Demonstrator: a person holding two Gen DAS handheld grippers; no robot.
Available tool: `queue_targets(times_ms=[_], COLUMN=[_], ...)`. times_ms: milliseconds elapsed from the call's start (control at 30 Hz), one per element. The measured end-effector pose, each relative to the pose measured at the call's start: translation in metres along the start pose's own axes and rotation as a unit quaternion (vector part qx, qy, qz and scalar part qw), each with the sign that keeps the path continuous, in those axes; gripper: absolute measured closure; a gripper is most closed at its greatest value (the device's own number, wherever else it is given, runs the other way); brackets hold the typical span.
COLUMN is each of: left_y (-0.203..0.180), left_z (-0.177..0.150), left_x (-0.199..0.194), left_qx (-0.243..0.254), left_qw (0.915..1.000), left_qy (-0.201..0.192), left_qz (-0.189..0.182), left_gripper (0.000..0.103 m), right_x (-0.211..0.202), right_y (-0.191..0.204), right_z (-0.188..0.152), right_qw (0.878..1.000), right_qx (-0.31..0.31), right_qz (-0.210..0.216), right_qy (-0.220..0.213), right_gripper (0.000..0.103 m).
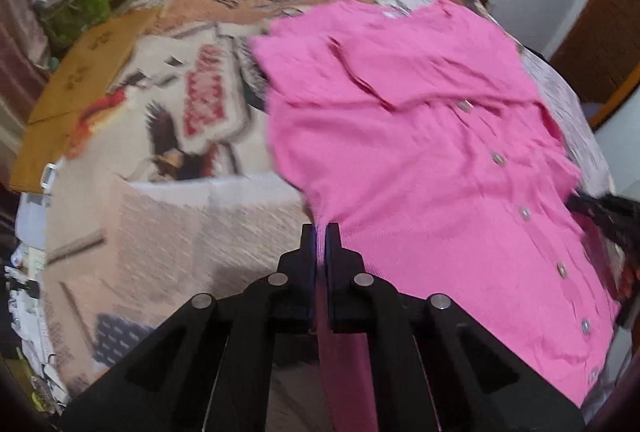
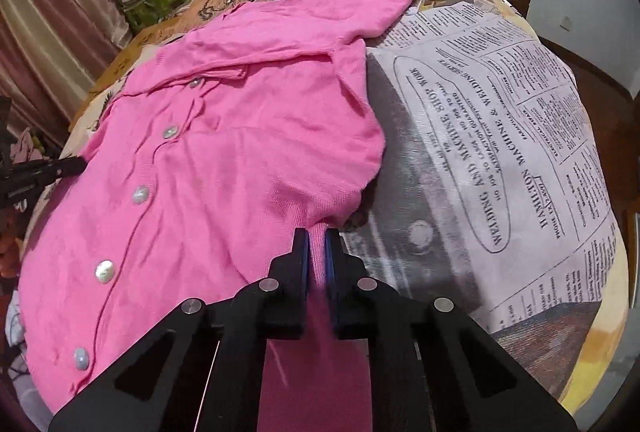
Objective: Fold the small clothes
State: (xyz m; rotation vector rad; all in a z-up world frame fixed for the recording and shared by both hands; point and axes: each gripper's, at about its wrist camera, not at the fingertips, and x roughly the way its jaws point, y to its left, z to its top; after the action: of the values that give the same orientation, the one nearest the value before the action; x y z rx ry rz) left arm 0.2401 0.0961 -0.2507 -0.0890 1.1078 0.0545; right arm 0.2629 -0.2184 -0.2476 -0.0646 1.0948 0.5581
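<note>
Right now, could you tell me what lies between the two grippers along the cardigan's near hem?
Only the pink cardigan itself, with its button row, spans from left gripper to right gripper, shown in both wrist views.

L wrist cam steep down, close on table's left, R cam likewise right, both share pink cardigan [image 1: 420, 151] [image 2: 224, 159]

Blurred tablecloth [image 1: 168, 135]; cardigan [image 1: 420, 159] hem cut off.
</note>
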Motion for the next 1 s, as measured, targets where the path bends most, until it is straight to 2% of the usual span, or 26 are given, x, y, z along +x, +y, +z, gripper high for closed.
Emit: queue_targets(times_ms=[67,267,333,400,467,533,567,733,833,900,967,1000], left_y=[0.012,0.027,0.026,0.027,0.029,0.031,0.031,0.032,0.026,0.025,0.025,0.024], left_z=[0.008,0.018,0.013,0.005,-0.006,-0.015,-0.021,-0.042,-0.054,-0.057,-0.059,-0.059], left_x=[0.001,0.008,0.010,0.009,0.005,-0.005,-0.012,-0.024,-0.025,-0.027,-0.027,-0.027], left_qx=[-0.005,-0.009,-0.003,-0.001,-0.005,-0.008,-0.011,-0.028,-0.021,-0.023,-0.034,-0.034], left_qw=[0.9997,0.9994,0.9987,0.9980,0.9988,0.9993,0.9995,0.9983,0.9981,0.9980,0.9963,0.9957], left_qy=[-0.006,0.002,0.011,0.024,0.031,0.028,0.022,0.038,0.039,0.034,0.034,0.035], left_qz=[0.024,0.033,0.050,0.058,0.037,0.025,0.020,-0.035,-0.044,-0.047,-0.071,-0.078], left_gripper=[0.099,0.098,0.096,0.090,0.069,0.053,0.049,0.049,0.049,0.051,0.071,0.078], right_x=[-0.002,-0.008,-0.009,-0.009,-0.010,-0.015,-0.018,-0.024,-0.020,-0.020,-0.020,-0.020], right_y=[0.005,0.016,0.019,0.017,0.015,0.013,0.013,0.010,0.009,0.010,0.012,0.013], right_z=[-0.001,0.000,-0.001,-0.001,-0.001,-0.005,-0.007,-0.020,-0.031,-0.034,-0.036,-0.036], right_qw=[1.000,1.000,1.000,1.000,1.000,1.000,1.000,1.000,1.000,1.000,1.000,1.000], right_qx=[-0.004,-0.008,-0.010,-0.002,0.007,0.014,0.012,0.015,0.019,0.019,0.020,0.020], right_qz=[0.005,0.016,0.005,-0.011,-0.008,-0.010,-0.011,-0.010,-0.007,-0.004,0.004,0.008], right_qy=[-0.005,-0.020,-0.022,-0.018,-0.008,-0.011,-0.010,0.004,0.016,0.009,0.007,0.006], right_gripper=[0.097,0.097,0.096,0.091,0.086,0.080,0.076,0.064,0.064,0.064,0.062,0.063])
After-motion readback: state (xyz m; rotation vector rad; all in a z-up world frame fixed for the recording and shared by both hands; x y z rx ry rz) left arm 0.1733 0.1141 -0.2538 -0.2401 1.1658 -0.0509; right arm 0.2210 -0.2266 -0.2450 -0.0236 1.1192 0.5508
